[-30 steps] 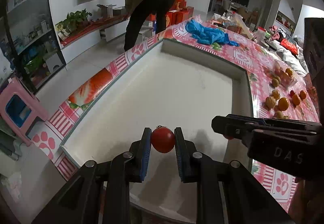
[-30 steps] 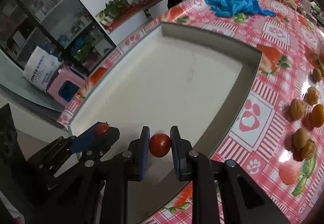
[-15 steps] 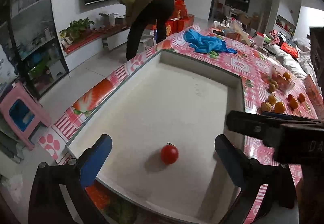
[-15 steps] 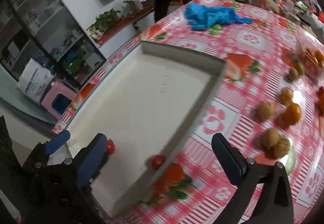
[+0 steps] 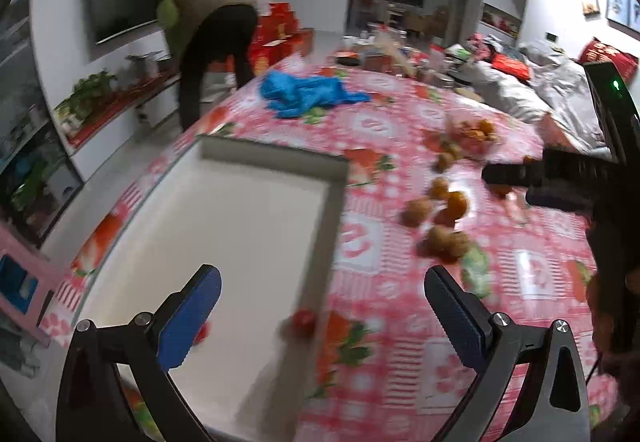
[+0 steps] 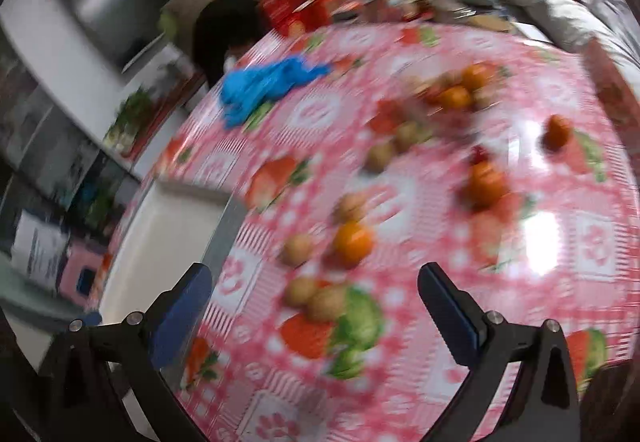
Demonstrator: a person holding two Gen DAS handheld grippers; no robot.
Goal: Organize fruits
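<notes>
Your left tool [image 5: 322, 300] is released, jaws spread wide w/ nothing between the blue pads. It hangs over the near end of the white tray [image 5: 338, 198], which sits on the pink patterned worktop [image 5: 400, 146]. One red tomato [image 5: 303, 319] lies inside the tray by its right wall, near the front. A 2nd red fruit [image 5: 201, 334] peeks out just behind the left pad, also in the tray; can't tell more, it's mostly hidden.

Your right tool [image 6: 314, 296] is released too, jaws wide, empty. It's over the worktop to the right of the tray, pic badly blurred. Loose fruit lies ahead of it: an orange [image 6: 353, 242] w/ brownish round pieces [image 6: 298, 248] beside it, and two more brown ones [image 6: 316, 296] touching each other just in front of the tool. Further back, more oranges [image 6: 486, 182] and a mixed heap [image 6: 460, 90], well apart from the tray.

A blue crumpled bag [image 5: 308, 96] sits at the far side of the worktop. Beyond it, a person [image 5: 208, 42] is bent over by the wall.
</notes>
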